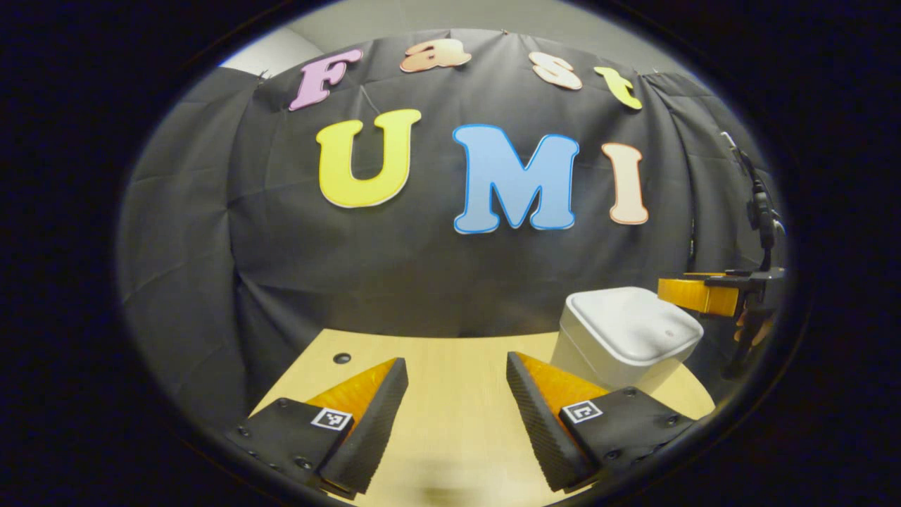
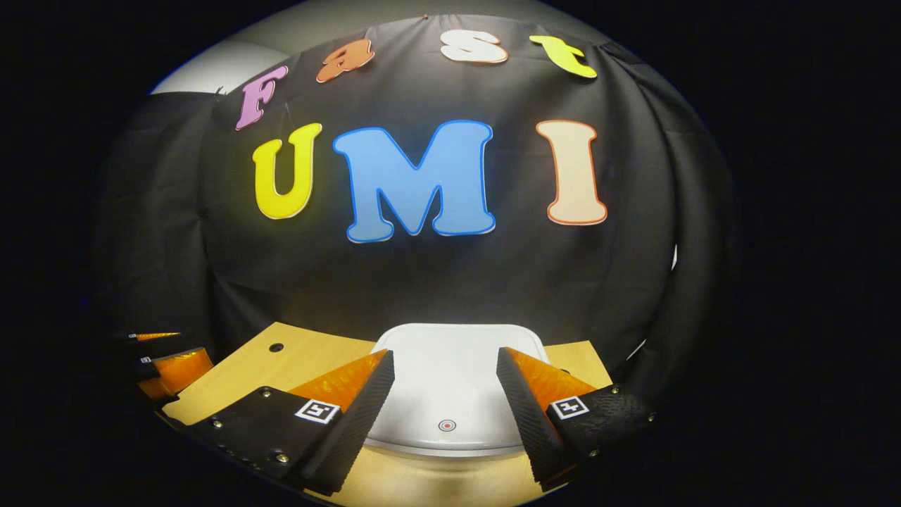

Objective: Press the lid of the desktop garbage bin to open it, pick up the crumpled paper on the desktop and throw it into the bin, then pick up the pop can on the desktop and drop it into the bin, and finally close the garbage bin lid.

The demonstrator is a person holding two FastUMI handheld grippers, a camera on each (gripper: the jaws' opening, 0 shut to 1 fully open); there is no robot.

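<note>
Overhead, the right gripper (image 2: 445, 387) hovers wide-jawed above the closed bin lid (image 2: 450, 380), whose small round mark (image 2: 447, 425) bears no legible writing. At the lid's nine o'clock, the left gripper (image 1: 456, 394) gapes wide over the table (image 1: 450, 408); the bin (image 1: 623, 338) is partly hidden behind its fingers.

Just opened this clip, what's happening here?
A person holds a claw in each hand at a wooden desk in a booth. The right claw hovers open over the closed lid of the white desktop garbage bin, near its small round button; nothing is pressed yet. The left claw is open and empty above bare desk left of the bin.
</note>
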